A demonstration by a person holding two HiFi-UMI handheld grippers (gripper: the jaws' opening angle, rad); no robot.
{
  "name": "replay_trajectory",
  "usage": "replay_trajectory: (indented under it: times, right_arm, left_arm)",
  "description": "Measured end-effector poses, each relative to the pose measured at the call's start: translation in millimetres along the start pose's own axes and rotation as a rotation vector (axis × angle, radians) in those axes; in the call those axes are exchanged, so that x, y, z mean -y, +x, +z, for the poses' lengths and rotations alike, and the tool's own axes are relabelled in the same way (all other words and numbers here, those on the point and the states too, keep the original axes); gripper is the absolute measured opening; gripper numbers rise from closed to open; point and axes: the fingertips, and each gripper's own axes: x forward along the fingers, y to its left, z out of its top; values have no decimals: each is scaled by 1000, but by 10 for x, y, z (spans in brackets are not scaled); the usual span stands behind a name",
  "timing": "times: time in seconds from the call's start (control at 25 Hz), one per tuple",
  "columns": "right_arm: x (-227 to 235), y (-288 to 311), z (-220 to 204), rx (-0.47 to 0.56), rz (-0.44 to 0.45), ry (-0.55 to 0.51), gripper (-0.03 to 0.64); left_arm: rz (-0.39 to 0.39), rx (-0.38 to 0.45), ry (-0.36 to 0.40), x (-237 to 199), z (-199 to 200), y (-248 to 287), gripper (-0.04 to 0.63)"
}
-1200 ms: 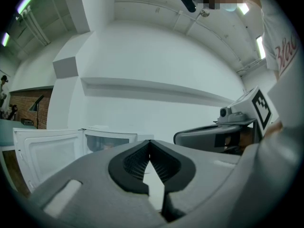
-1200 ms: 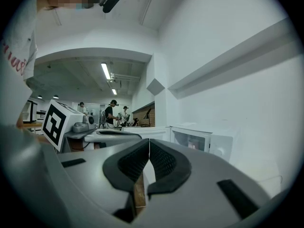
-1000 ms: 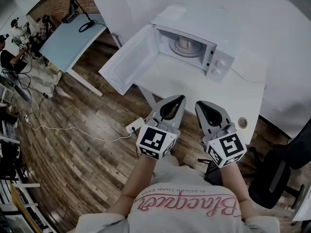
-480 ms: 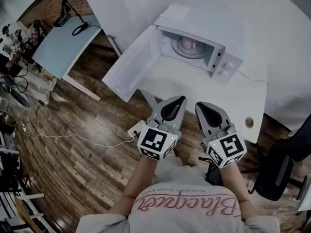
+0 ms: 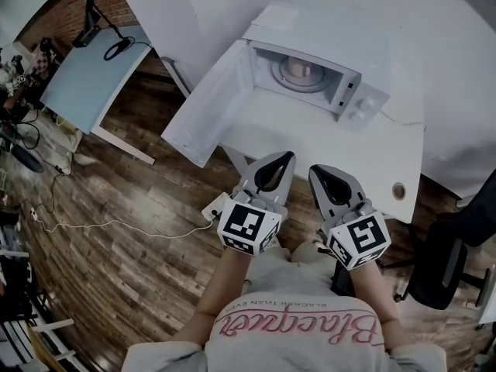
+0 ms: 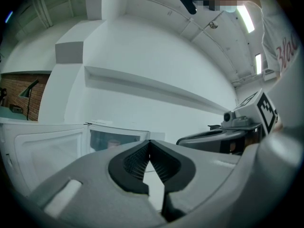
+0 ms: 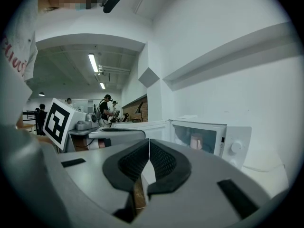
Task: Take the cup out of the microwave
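Observation:
A white microwave (image 5: 353, 49) stands on a white table (image 5: 325, 142) with its door (image 5: 208, 107) swung wide open to the left. Inside, on the turntable, sits a pale pink cup (image 5: 295, 69), also seen as the cup (image 7: 196, 141) in the right gripper view and the cup (image 6: 113, 143) in the left gripper view. My left gripper (image 5: 288, 157) and right gripper (image 5: 316, 170) hover side by side near the table's front edge, well short of the microwave. Both point level at it, shut and holding nothing.
A light blue desk (image 5: 85, 72) stands far left on the wood floor, with a white power strip (image 5: 214, 205) and cable below the table. A dark office chair (image 5: 446, 262) is at the right. People (image 7: 105, 107) work in the background.
Both grippers have crept a little toward the microwave. The view has shifted slightly. Jaws stay shut.

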Motion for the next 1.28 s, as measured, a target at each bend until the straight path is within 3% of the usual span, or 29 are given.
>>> replay_trajectory:
  times: [0.32, 0.56, 0.92, 1.2, 1.28]
  right_arm:
    - [-30, 128, 2, 16, 57, -53, 12]
    - [153, 264, 45, 77, 61, 108, 12]
    - [658, 609, -86, -27, -18, 235, 15]
    - [889, 929, -122, -106, 71, 293, 20]
    - [939, 1015, -156, -149, 89, 279, 74]
  left_arm:
    - [-2, -18, -11, -88, -58, 107, 6]
    - [13, -40, -10, -196, -115, 194, 6]
    - [15, -52, 2, -455, -84, 527, 6]
    - [5, -56, 13, -648, -44, 913, 6]
    - [3, -61, 18, -691, -39, 1019, 6]
